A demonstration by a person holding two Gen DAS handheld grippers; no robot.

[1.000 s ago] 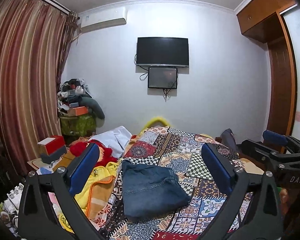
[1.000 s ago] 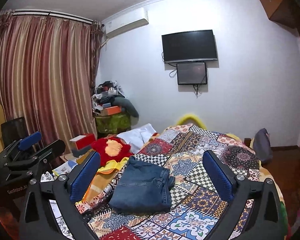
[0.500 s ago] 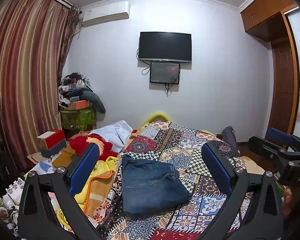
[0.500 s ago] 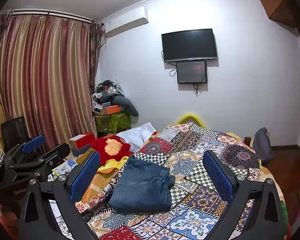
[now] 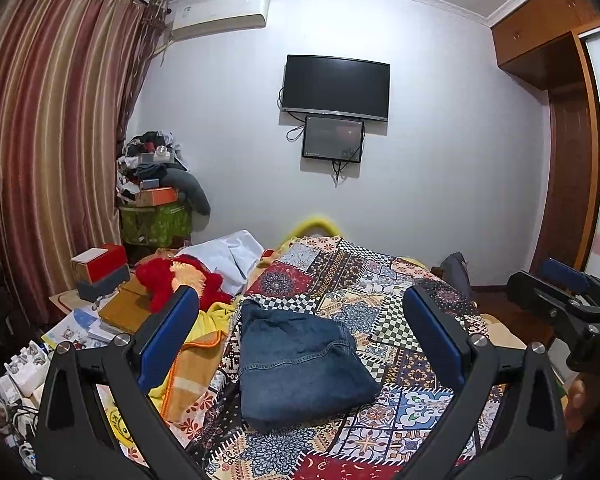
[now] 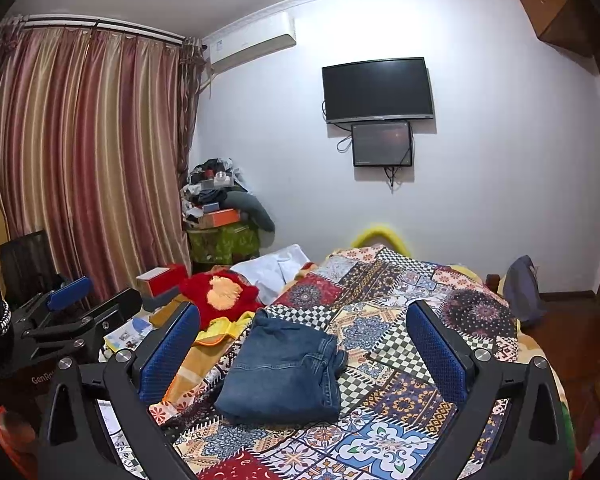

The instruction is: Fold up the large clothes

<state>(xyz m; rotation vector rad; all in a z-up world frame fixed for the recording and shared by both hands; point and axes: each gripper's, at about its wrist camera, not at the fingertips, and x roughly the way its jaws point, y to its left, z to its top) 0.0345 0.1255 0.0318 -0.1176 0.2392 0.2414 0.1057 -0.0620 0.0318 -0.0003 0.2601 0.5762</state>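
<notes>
One pair of blue denim jeans (image 5: pixel 300 364) lies folded into a thick, roughly rectangular bundle on a bed covered by a patchwork quilt (image 5: pixel 364 276), waistband seam and stitching showing on top. Two grippers hang above the near edge of the bed, neither touching the jeans. The left gripper (image 5: pixel 300 336) has its blue-padded fingers spread wide apart, empty. The right gripper (image 6: pixel 302 344) also has its fingers wide apart, empty. Two dark screens hang on the wall beyond

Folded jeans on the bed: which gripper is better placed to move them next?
Marginally the left gripper: the jeans fill more of its open fingers' gap. The right gripper, also open, frames them smaller.
</notes>
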